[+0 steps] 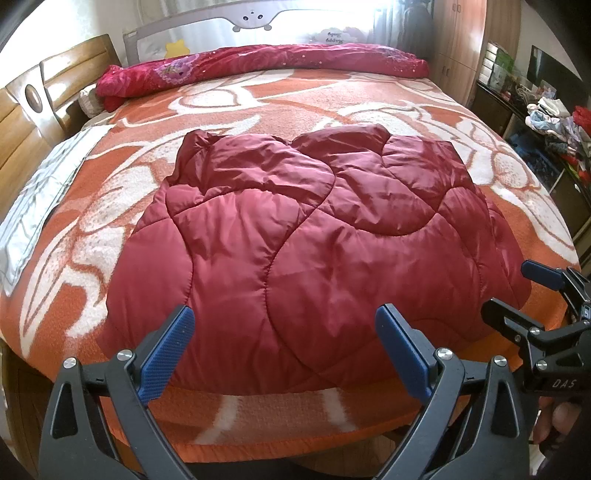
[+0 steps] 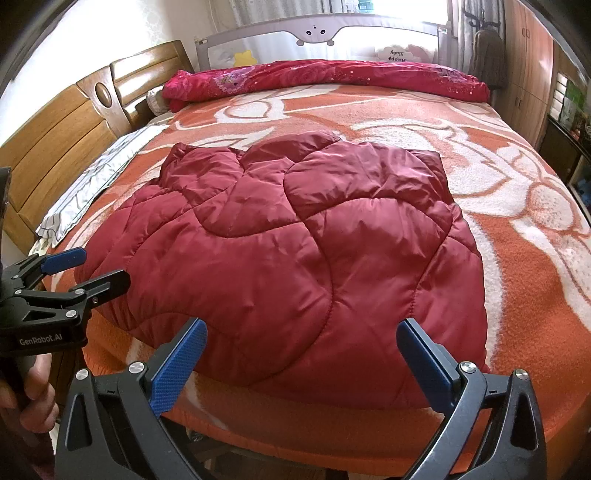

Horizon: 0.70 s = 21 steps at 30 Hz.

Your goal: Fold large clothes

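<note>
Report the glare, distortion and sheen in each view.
Left wrist view: window blown out white behind the bed rail; fisheye bows the bed edge; dark corner vignetting. Right wrist view: same window overexposed; soft sheen on the quilted red coat; both sharp, no motion blur.

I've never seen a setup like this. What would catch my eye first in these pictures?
Most striking is the puffy dark red quilted coat, spread near the front edge of a bed covered by an orange and white flowered blanket. Close to the cameras, the left gripper and the right gripper both hang open just before the coat's near hem, touching nothing. Along the bed's far side lies a rolled crimson floral quilt.
</note>
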### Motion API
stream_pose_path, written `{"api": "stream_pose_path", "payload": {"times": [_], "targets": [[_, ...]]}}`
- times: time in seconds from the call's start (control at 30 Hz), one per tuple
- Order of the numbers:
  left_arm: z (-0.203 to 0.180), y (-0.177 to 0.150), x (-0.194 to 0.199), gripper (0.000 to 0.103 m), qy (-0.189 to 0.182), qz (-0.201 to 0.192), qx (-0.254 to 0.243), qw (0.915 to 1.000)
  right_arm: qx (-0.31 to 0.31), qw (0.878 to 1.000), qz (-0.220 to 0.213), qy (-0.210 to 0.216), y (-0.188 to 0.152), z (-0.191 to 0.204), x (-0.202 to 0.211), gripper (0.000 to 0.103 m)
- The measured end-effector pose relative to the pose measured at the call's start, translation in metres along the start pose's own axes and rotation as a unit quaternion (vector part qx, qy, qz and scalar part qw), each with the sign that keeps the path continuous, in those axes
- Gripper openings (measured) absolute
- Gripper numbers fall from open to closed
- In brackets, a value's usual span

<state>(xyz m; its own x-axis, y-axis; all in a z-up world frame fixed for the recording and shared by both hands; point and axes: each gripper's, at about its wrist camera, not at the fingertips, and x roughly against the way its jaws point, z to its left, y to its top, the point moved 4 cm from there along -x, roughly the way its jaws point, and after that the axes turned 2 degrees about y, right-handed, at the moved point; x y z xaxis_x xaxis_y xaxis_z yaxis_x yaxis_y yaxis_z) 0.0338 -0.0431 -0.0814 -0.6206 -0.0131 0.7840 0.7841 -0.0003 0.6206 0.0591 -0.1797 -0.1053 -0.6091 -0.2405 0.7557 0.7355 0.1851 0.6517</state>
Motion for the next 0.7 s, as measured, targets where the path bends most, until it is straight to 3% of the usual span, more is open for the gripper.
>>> {"api": "stream_pose_path", "payload": {"times": [0.7], "targets": [[-0.0019, -0.0002, 0.0023, 0.099, 0.007, -0.011, -0.01, 0.9999, -0.001, 1.0, 0.0, 0.0, 0.001, 0.0014, 0.0022, 0.103]]}}
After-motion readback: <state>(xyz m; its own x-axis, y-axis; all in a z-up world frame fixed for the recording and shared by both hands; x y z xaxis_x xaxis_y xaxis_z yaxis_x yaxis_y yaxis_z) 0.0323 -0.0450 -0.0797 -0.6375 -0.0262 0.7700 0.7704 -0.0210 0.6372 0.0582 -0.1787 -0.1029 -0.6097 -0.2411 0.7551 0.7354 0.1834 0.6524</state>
